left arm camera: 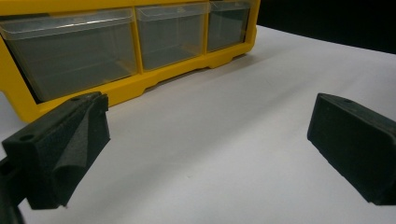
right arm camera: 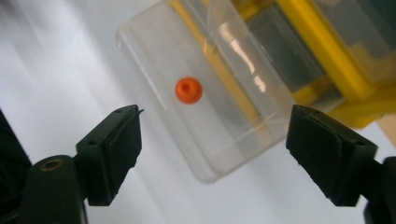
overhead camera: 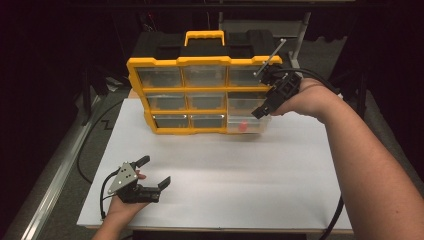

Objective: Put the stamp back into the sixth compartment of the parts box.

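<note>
The right gripper hangs over the lower right corner of the yellow organizer, its 2 jaws spread apart with nothing between the pads. Just ahead of its fingertips, in the right gripper view, a clear drawer stands pulled part way out of the organizer, and an orange bead lies on the drawer's floor, beyond the gap between the fingers and a little nearer the left one. The bead is touched by neither finger. In the high view the same bead shows as a red-orange spot in the drawer just below and left of the jaws.

The left gripper rests low on the white board, well apart from the drawer, its fingers released and empty. Ahead of its fingertips sit the organizer's 3 bottom drawers, closed.
</note>
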A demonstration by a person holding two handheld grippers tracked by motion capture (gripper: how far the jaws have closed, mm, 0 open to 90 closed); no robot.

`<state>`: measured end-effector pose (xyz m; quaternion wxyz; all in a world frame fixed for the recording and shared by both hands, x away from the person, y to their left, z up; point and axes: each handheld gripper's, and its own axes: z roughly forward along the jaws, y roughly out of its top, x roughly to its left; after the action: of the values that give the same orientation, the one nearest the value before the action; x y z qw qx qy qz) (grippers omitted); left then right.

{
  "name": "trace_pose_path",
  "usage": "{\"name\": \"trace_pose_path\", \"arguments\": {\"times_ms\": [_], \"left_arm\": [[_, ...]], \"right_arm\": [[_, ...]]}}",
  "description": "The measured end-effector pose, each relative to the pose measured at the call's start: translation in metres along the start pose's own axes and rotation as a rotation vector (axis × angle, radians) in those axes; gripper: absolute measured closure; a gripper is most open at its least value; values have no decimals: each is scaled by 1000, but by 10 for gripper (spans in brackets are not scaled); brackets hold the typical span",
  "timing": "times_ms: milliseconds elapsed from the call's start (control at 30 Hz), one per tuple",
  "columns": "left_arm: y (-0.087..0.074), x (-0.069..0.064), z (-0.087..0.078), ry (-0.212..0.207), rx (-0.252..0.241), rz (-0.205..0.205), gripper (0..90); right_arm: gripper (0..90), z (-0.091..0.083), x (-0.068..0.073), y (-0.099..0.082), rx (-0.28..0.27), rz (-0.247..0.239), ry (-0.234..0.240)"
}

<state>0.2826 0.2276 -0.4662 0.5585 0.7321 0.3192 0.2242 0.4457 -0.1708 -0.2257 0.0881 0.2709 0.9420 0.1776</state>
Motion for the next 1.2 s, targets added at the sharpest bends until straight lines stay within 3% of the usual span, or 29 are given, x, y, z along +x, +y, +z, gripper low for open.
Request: {"name": "trace_pose_path", "arguments": {"times_ms": [667, 1200], "left_arm": [[-1, -1, 1, 3, 10, -2, 6], [-1, 0, 1, 5, 10, -6, 6]], "right_arm": [[5, -8, 8, -65, 20, 59, -24], [5, -11, 6, -111, 40, 116, -62]]}}
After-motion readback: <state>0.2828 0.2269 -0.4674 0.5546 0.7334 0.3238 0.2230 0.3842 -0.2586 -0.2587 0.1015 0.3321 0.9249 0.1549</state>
